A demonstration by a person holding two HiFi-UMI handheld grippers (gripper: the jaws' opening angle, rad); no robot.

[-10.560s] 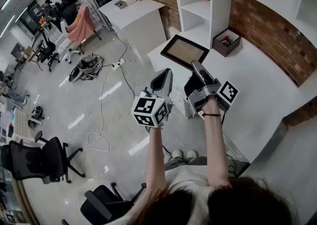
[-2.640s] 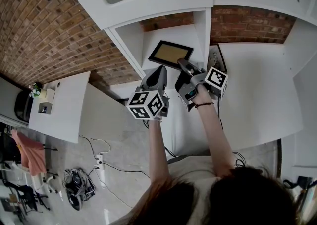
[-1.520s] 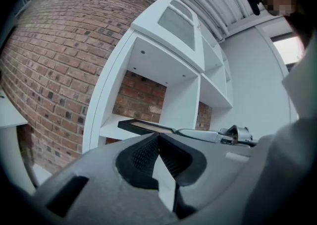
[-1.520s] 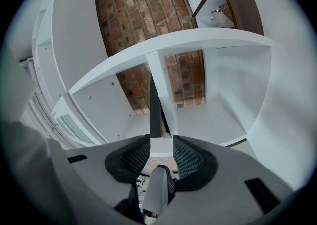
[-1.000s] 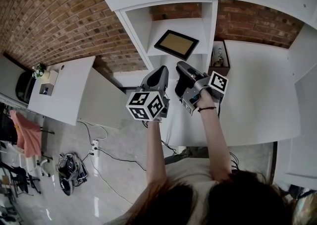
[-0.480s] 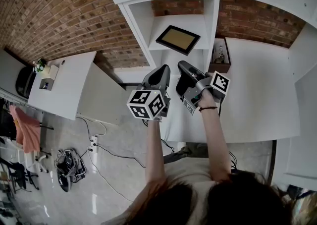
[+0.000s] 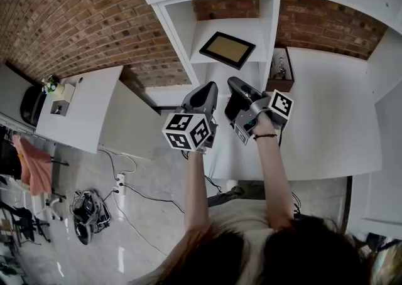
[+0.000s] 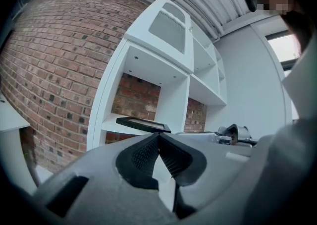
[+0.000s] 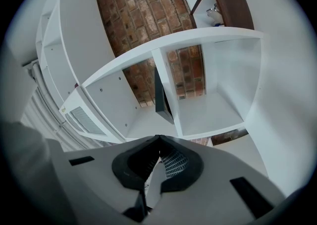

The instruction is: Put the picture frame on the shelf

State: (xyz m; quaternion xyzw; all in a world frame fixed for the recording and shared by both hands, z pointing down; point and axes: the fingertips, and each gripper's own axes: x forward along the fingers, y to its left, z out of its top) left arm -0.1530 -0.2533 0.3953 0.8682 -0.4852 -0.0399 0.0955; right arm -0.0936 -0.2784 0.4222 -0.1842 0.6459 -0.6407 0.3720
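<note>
The picture frame [image 7: 227, 49], black-edged with a tan middle, lies flat on the white shelf [image 7: 252, 29], free of both grippers. It shows edge-on in the left gripper view [image 8: 143, 124] and as a dark slab in the right gripper view [image 9: 162, 97]. My right gripper [image 7: 234, 83] hovers just in front of the shelf, below the frame. Its jaws have just been closing and now meet with nothing between them [image 9: 158, 138]. My left gripper [image 7: 206, 91] hangs beside it, shut and empty [image 8: 158, 134].
A brown wooden box [image 7: 278, 67] with small items stands on the white desk [image 7: 326, 127] right of the shelf unit. A brick wall [image 7: 81, 20] runs behind. A white side table [image 7: 81, 114] with a small plant [image 7: 50, 84] stands left; cables and a bag [image 7: 88, 211] lie on the floor.
Earlier my right gripper carried the frame to the shelf. In the last second the frame stays lying there and both grippers hardly move.
</note>
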